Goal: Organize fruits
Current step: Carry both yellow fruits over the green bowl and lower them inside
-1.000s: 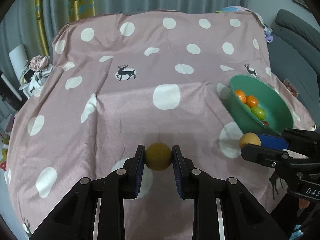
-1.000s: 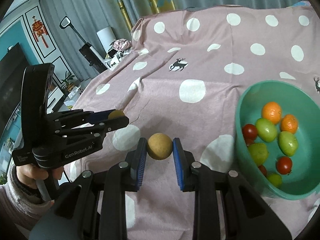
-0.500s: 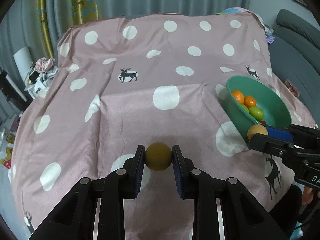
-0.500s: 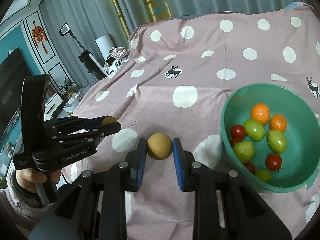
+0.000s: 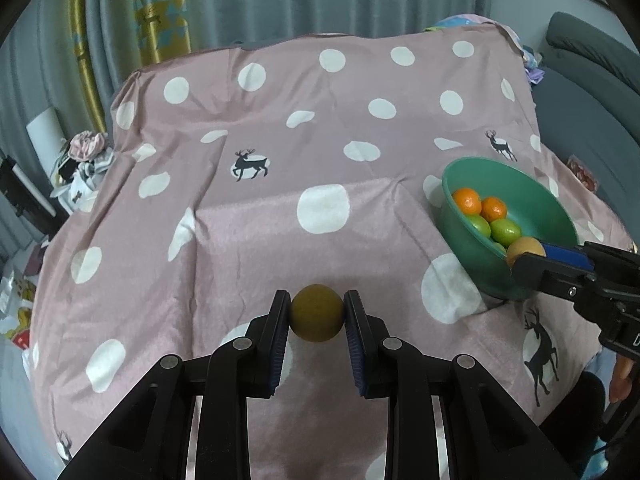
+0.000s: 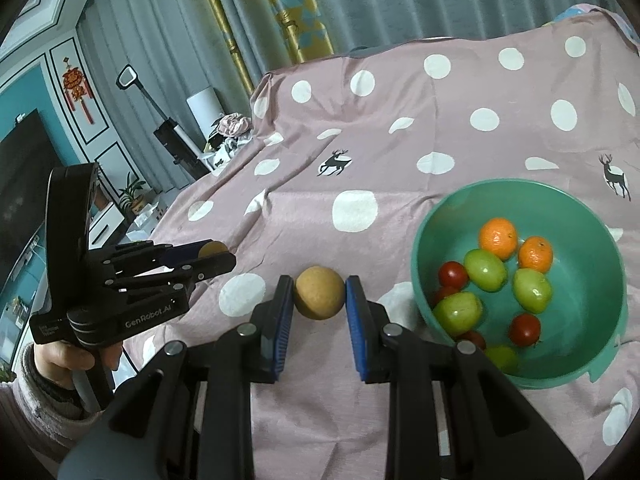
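Observation:
My left gripper (image 5: 317,314) is shut on a round brown-yellow fruit (image 5: 317,313), held above the pink spotted cloth. My right gripper (image 6: 319,298) is shut on a second round tan fruit (image 6: 319,298), just left of the green bowl (image 6: 576,204). The bowl holds oranges (image 6: 498,238), green fruits (image 6: 484,270) and small red tomatoes (image 6: 525,329). In the left wrist view the bowl (image 5: 472,252) sits at the right, with the right gripper's fruit (image 5: 525,249) at its near rim. The left gripper (image 6: 208,256) shows at the left of the right wrist view.
The pink cloth with white dots and deer (image 5: 320,160) covers the whole table and drops off at the edges. Curtains (image 5: 240,0) hang behind. A grey sofa (image 5: 592,92) stands at the right; a TV and clutter (image 6: 224,136) are at the left.
Both grippers have risen and pulled back with their fruits still held. The right gripper's fruit has moved up to the bowl's near rim in the left wrist view.

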A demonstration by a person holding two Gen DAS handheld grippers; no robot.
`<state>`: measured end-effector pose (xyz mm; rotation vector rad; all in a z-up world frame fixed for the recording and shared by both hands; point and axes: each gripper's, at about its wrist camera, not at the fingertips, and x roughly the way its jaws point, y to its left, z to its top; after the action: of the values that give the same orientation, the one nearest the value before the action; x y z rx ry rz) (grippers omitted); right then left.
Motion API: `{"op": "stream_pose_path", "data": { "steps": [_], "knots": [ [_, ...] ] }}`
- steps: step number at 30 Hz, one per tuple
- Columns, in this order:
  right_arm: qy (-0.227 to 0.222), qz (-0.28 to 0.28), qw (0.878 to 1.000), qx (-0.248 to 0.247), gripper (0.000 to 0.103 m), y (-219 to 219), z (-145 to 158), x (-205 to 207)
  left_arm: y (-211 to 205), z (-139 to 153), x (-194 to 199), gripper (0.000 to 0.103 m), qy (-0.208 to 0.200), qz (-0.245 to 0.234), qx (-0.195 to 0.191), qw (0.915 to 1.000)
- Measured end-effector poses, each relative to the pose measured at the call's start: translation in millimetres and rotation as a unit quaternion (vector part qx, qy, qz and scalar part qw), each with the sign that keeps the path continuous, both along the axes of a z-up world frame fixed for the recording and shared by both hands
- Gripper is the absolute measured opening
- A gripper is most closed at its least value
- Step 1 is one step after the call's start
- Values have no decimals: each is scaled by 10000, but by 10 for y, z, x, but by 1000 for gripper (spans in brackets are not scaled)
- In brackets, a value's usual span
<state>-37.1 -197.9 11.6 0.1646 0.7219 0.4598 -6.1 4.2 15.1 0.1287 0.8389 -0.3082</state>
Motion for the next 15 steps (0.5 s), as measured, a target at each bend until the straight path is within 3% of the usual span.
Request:
{"op": "stream_pose_path", "data": {
  "steps": [15],
  "knots": [
    [-97,-320,9992,199,27,-302,13,-46,-284,101,26,27,-121,-189,174,9996]
  ]
}}
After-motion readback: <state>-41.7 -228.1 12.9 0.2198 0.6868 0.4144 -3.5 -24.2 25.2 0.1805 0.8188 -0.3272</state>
